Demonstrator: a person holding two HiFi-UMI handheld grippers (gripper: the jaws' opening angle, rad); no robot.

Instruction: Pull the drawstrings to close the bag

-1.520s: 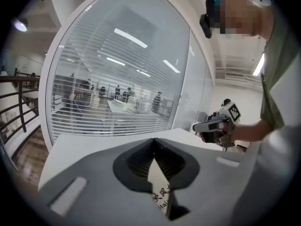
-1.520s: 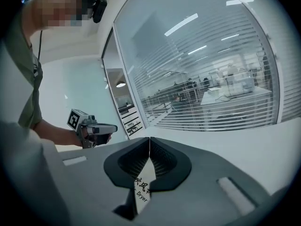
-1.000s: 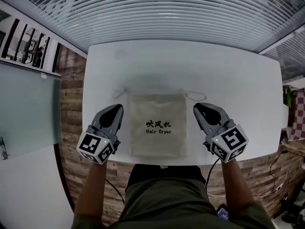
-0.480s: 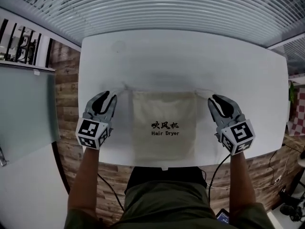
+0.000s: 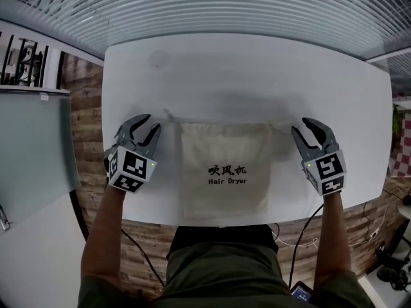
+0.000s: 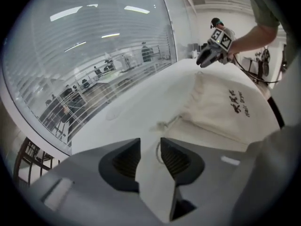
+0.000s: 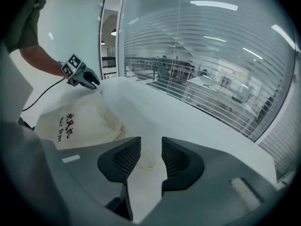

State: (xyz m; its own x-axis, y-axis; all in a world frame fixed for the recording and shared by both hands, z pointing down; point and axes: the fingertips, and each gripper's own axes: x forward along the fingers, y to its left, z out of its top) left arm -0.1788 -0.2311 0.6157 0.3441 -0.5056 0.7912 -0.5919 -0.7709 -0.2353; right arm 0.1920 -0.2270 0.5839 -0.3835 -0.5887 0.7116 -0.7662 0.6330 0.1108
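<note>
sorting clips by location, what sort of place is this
Most likely an office. A white table stands beside a glass partition with slatted blinds. Desks and people show beyond the glass, and the floor is wood plank.

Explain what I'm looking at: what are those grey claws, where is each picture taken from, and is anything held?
No robot: a person holds a two-jaw gripper in each hand. One camera sits on the person's head and looks down; the other two ride on the grippers and look along their jaws. On the white table lies a beige drawstring bag printed Hair Dryer, with the left gripper and right gripper beside its top corners. Nothing is held: the left jaws stand apart, the right jaws are opening, and the left drawstring and right drawstring lie loose on the table, one between each pair.
</note>
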